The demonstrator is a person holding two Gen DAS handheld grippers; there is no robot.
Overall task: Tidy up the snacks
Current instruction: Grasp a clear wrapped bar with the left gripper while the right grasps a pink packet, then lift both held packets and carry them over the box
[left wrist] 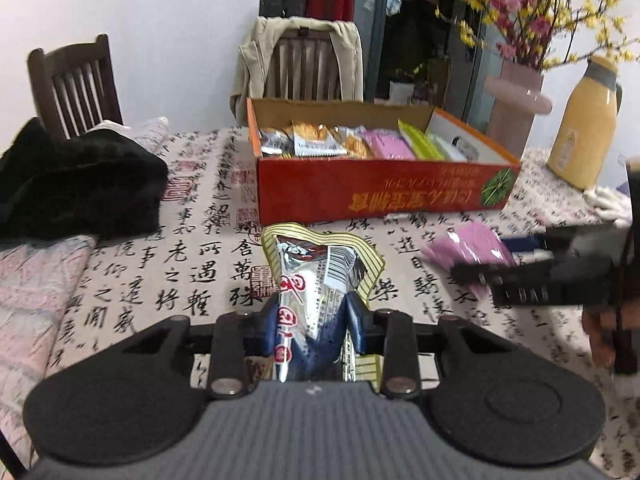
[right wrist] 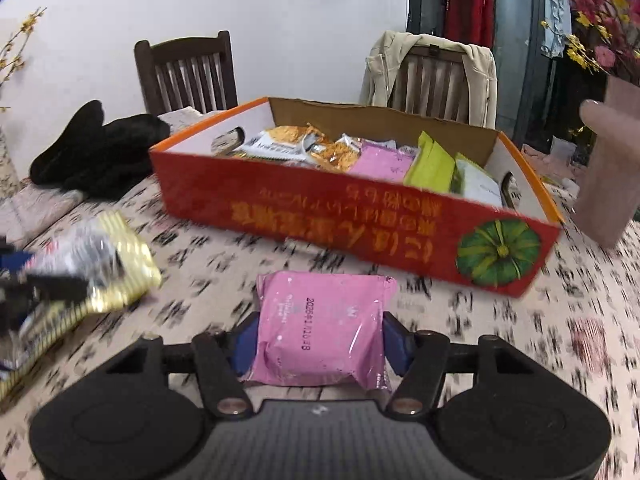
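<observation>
gripping, left: left gripper (left wrist: 314, 320) has its blue pads pinched on a silver snack packet (left wrist: 316, 276), jaws narrow, packet crumpled and sticking up between them.
gripping, right: right gripper (right wrist: 320, 338) has its jaws half wide, pads against both sides of a pink packet (right wrist: 320, 330).
textures: silver packet is shiny foil with a gold striped border and red print; pink packet is a flat, glossy pillow with a printed date.
box: red cardboard box (left wrist: 380, 190) toward the table's far edge, open top, packets in a row inside.
surface: tablecloth (left wrist: 192, 256) with black calligraphy.
room: two wooden chairs, white wall behind.
</observation>
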